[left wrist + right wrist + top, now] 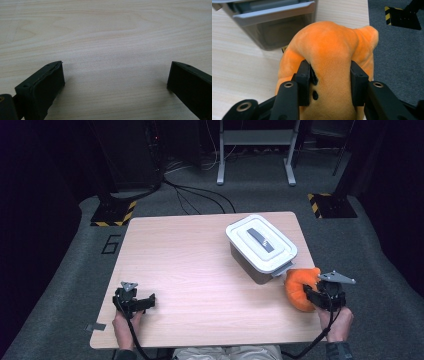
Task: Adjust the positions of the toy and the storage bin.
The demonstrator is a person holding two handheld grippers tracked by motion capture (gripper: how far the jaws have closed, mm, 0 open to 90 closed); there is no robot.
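From the high view, an orange plush toy (pixel 300 287) is seen at the table's (pixel 200 270) right edge, just beside a lidded bin (pixel 261 247). The left gripper (pixel 115 75) is spread wide over bare wood. The right gripper (pixel 329 75) is clenched on the plush (soft, light, best pinched mid-body).

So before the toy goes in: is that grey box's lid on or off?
On. The white lid sits flat over the grey plastic box, covering its top.
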